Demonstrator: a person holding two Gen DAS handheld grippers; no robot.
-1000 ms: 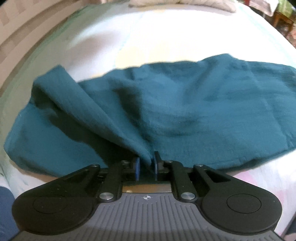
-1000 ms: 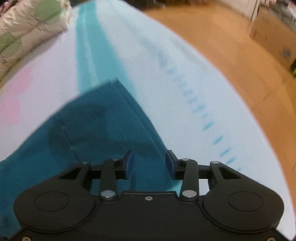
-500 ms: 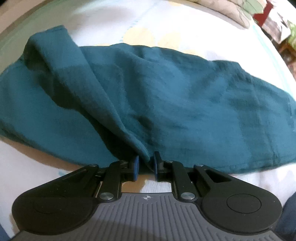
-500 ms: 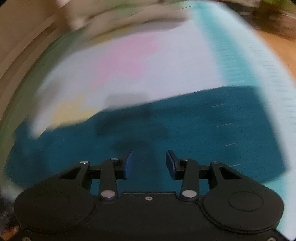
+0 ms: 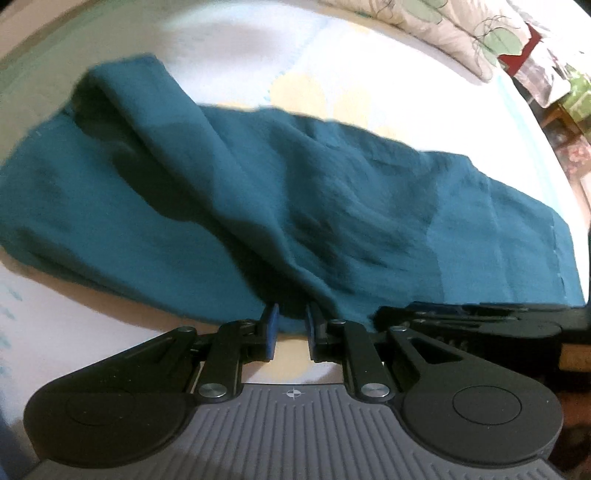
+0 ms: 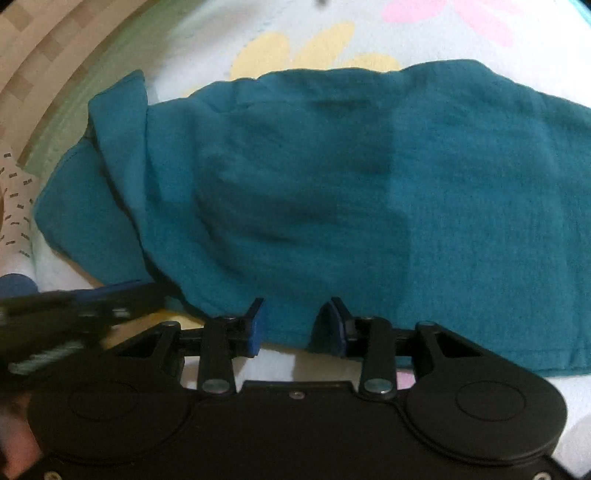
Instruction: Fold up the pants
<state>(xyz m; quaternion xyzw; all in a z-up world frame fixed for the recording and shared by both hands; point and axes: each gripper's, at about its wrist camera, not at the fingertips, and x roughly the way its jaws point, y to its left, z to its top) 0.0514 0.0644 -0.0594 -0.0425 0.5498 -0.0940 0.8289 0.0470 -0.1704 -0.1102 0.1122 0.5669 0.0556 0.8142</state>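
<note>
The teal pants (image 5: 332, 206) lie folded lengthwise across the bed, one layer pulled over the other in a ridge. They also fill the right wrist view (image 6: 332, 192). My left gripper (image 5: 290, 319) has its jaws a little apart at the near edge of the cloth, with fabric lying between the tips. My right gripper (image 6: 293, 319) is open, its tips at the near edge of the pants. Each gripper shows in the other's view: the right one (image 5: 480, 317) beside the left, the left one (image 6: 74, 302) at the left.
The bed sheet (image 5: 229, 55) is white with yellow and pink flower prints. Pillows (image 5: 443, 26) lie at the far right. A patterned sleeve (image 6: 14, 206) shows at the left edge. A wooden headboard (image 6: 44, 44) curves along the far left.
My left gripper's jaws have opened slightly from a tight pinch on the cloth. My right gripper swung from the pants' far end to the near edge beside the left gripper.
</note>
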